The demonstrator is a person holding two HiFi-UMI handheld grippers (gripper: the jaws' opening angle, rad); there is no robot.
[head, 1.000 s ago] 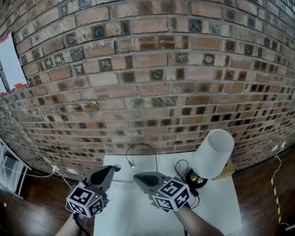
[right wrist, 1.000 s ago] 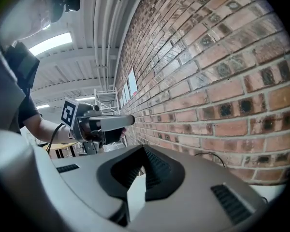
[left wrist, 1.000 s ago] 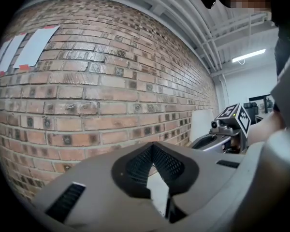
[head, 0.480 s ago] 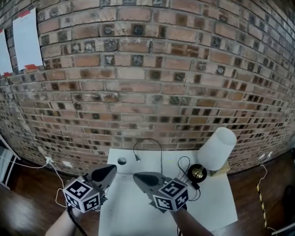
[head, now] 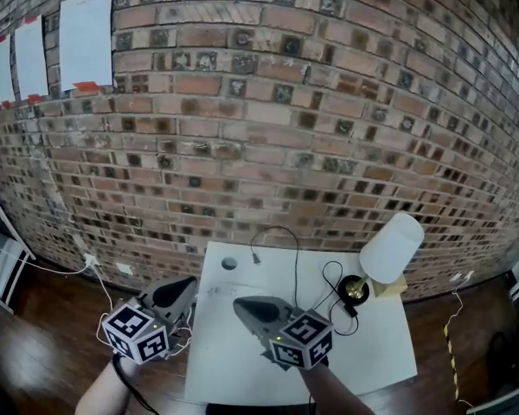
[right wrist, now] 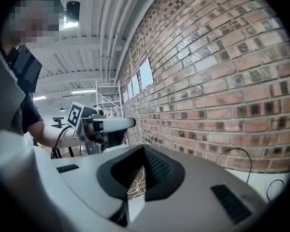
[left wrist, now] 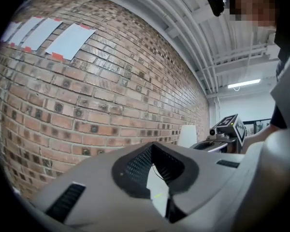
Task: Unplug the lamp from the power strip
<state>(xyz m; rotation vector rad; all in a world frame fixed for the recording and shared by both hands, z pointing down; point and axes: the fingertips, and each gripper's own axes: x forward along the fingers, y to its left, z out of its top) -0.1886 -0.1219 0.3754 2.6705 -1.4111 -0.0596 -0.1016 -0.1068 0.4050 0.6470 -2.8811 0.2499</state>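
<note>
Left gripper (head: 189, 284) drifted past table (head: 216, 361) edge, lamp (head: 391, 247) far right

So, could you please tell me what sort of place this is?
Likely a lab or workshop in an industrial-style building: a bare brick wall with paper sheets taped on it, exposed ceiling pipes, and a white table holding a lamp.

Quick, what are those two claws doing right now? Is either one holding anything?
Left claw: closed, holding nothing.
Right claw: closed, holding nothing.
</note>
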